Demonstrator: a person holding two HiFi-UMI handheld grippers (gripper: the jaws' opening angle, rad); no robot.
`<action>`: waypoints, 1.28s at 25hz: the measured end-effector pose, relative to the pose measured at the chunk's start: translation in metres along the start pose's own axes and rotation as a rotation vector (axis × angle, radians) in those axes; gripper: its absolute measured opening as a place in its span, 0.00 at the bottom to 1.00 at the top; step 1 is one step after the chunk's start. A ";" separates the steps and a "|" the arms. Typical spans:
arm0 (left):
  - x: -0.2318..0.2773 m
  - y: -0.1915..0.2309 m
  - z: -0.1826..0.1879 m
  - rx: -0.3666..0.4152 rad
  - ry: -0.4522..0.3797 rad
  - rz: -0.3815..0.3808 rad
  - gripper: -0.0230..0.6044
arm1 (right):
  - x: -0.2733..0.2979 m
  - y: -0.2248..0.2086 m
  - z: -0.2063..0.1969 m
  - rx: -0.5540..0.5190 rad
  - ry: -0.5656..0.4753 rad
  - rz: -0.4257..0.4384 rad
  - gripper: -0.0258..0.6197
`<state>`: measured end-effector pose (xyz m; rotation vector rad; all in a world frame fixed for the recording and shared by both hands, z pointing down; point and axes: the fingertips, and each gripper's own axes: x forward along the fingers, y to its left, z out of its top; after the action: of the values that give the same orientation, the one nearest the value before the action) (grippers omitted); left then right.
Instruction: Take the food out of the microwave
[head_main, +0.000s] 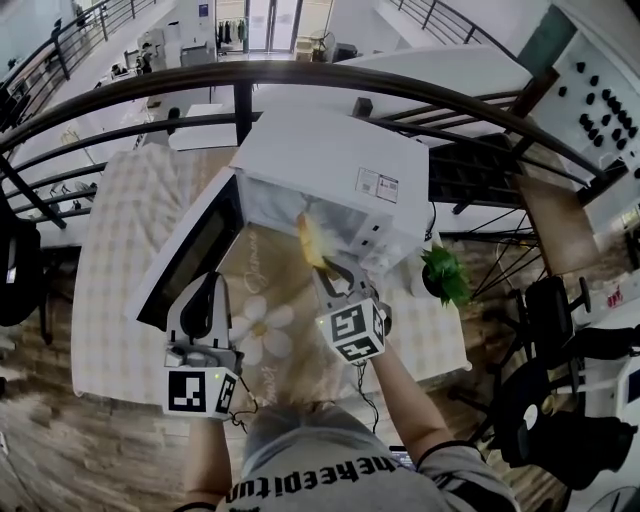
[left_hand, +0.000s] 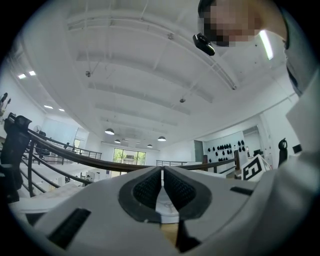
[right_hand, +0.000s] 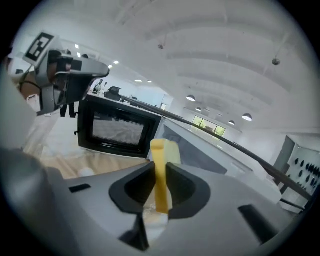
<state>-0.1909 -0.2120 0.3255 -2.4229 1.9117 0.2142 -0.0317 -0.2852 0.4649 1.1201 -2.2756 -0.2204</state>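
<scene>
A white microwave (head_main: 330, 170) stands on the table with its black-windowed door (head_main: 195, 255) swung open to the left. My right gripper (head_main: 325, 268) is shut on a flat yellow piece of food (head_main: 311, 243), held just in front of the oven's opening. In the right gripper view the food (right_hand: 160, 175) stands upright between the pads, with the open door (right_hand: 117, 131) behind it. My left gripper (head_main: 205, 300) hovers near the door's outer edge. Its pads (left_hand: 150, 190) nearly touch, with nothing between them.
The table carries a checked cloth (head_main: 120, 230) and a flower-print mat (head_main: 260, 325). A small green plant (head_main: 445, 272) stands by the microwave's right side. A dark curved railing (head_main: 300, 75) runs behind the table. Chairs (head_main: 560, 300) stand on the floor at the right.
</scene>
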 end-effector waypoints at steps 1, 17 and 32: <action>-0.002 -0.002 0.002 0.002 -0.002 0.002 0.06 | -0.005 0.000 0.002 0.013 -0.009 0.003 0.15; -0.029 -0.039 0.026 0.034 -0.032 0.013 0.06 | -0.077 -0.005 0.024 0.200 -0.180 0.044 0.16; -0.039 -0.067 0.042 0.061 -0.057 0.019 0.06 | -0.128 -0.023 0.046 0.310 -0.329 0.057 0.16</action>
<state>-0.1383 -0.1530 0.2857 -2.3356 1.8895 0.2193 0.0180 -0.2058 0.3634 1.2447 -2.7000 -0.0289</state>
